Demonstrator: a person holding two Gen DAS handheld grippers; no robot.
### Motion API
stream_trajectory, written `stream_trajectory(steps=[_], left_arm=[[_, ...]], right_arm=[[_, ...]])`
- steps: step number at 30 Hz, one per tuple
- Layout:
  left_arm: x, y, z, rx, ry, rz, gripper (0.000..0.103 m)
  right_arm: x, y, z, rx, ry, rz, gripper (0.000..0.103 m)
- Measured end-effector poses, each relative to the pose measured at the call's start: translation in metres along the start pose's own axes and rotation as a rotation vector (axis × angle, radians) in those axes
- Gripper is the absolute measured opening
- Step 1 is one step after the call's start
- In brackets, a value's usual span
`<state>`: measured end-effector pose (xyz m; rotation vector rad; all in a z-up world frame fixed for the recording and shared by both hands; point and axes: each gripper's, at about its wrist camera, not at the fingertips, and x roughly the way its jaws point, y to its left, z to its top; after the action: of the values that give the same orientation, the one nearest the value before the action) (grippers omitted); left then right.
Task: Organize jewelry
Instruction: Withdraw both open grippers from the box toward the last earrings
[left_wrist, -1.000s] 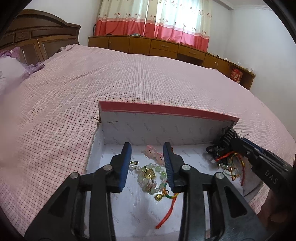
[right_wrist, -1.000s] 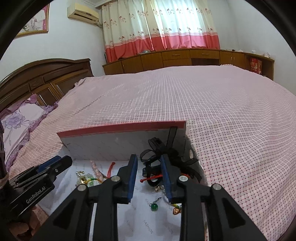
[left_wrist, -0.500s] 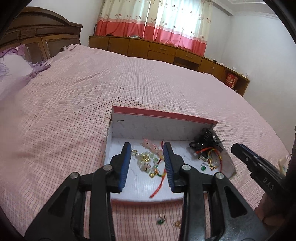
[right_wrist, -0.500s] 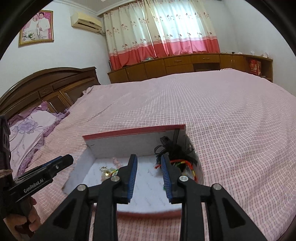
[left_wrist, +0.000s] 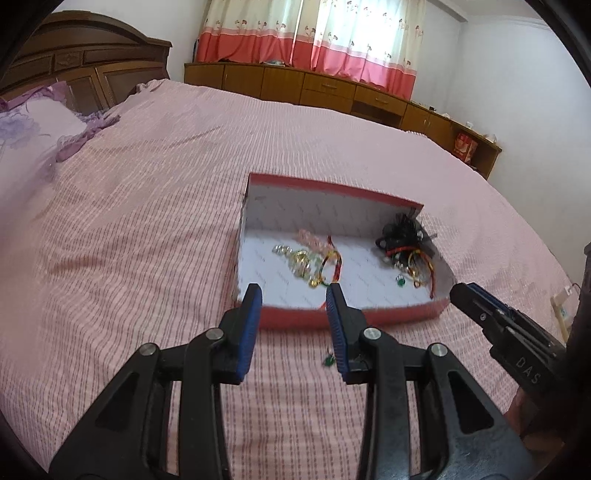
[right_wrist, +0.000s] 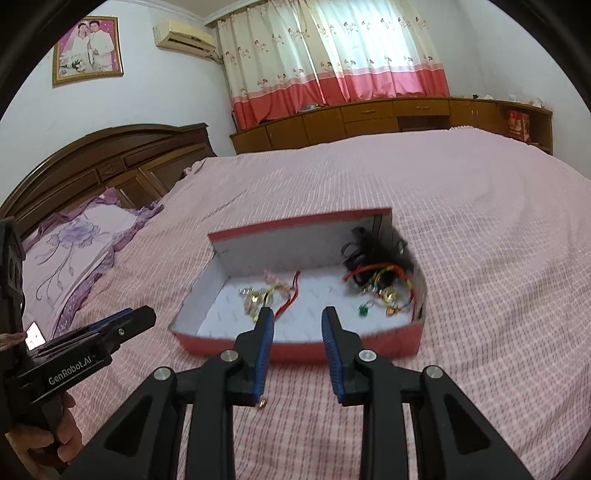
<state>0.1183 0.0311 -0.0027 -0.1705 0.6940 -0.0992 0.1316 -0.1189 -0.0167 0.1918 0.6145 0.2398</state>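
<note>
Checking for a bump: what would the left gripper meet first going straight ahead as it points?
Probably the near red wall of the box, straight ahead of the empty left gripper; depth is hard to judge.

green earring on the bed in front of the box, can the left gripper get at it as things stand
Probably yes. The green earring lies on the bare bedspread, outside the box and beside the left gripper's right finger. The gripper is open and empty, and nothing covers the earring.

Both wrist views look down at one red box (left_wrist: 351, 317) nearby
</note>
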Motion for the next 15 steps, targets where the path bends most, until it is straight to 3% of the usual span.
stream_trajectory(steps=[15], left_arm=[[0.0, 0.025, -0.023, -0.009, 0.046, 0.056, 0.027]], right_arm=[[0.028, 0.034, -0.046, -0.061, 0.156, 0.025, 0.03]])
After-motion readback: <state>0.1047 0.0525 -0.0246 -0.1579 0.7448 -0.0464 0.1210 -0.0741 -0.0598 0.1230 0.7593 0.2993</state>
